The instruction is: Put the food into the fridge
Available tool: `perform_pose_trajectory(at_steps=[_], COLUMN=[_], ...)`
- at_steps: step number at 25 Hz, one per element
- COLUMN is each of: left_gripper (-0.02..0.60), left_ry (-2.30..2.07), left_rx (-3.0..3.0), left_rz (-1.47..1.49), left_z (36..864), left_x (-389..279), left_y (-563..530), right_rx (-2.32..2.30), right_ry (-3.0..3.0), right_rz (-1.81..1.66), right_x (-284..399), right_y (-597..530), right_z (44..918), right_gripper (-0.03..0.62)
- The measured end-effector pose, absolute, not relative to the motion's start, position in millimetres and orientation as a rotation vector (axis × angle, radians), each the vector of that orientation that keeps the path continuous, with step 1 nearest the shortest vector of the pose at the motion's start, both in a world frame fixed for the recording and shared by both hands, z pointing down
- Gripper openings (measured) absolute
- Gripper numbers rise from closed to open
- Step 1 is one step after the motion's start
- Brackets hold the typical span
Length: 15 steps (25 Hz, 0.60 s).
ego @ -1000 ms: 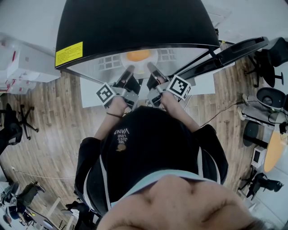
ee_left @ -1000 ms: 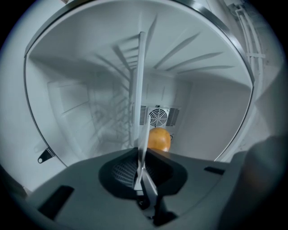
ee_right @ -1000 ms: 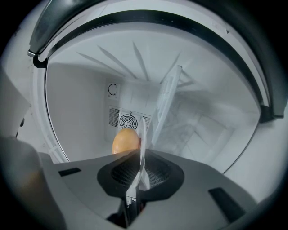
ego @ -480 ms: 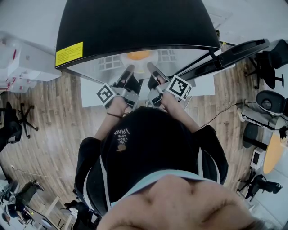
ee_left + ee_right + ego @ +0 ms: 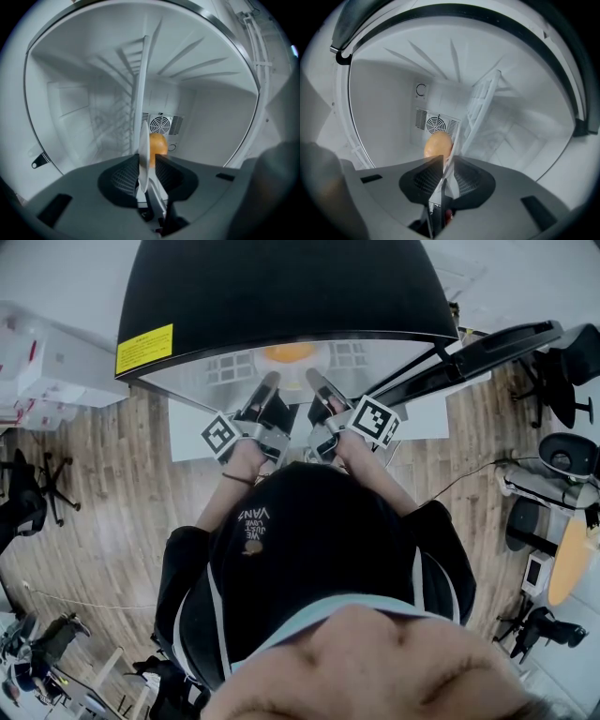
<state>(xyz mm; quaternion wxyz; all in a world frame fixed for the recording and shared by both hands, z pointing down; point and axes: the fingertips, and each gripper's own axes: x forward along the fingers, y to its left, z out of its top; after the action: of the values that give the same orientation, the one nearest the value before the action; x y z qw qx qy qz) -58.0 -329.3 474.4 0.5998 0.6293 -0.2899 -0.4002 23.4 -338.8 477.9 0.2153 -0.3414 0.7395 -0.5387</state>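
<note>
White plastic lines the inside of the fridge (image 5: 281, 296), and both tongs reach into it side by side. Between the jaws of the left gripper (image 5: 149, 161) stands the thin rim of a white plate (image 5: 143, 112), seen edge-on, with a clear gap on one side. These jaws have just been opening and do not clamp it. The right gripper (image 5: 449, 160) shows the same: its jaws have just been opening, they stand a little apart, and the rim is between them without a firm press. The food (image 5: 158, 144), a round orange-coloured piece, sits on the plate deep inside, in front of the fan grille (image 5: 161, 124) on the back wall. I judge that the step in hand is the release, so the placing is nearly finished. The next move calls for pulling both grippers straight back off the rim, without a lift or a twist, so that the plate does not slide out; after that the open door (image 5: 487, 348) must be closed.
</note>
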Motion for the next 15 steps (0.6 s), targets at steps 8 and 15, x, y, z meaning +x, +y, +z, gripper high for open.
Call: perform_pose_trajectory(at_steps=[8,15], left_gripper=[0.127,0.131], left_ry=[-0.651,-0.707], left_rx=[1.495,1.604], left_rz=[-0.925,-0.883], left_z=[472.2,468.3], left_x=[-54.4,-58.5], left_y=[-325.3,-319.3], right_rx=[-0.923,-0.967], right_ry=[2.113,2.151], right_rz=[-1.426,-1.382], right_x=[19.8,24.7], right_y=[-335.2,-330.3], right_z=[469.9,469.7], right_gripper=[0.106,0.123])
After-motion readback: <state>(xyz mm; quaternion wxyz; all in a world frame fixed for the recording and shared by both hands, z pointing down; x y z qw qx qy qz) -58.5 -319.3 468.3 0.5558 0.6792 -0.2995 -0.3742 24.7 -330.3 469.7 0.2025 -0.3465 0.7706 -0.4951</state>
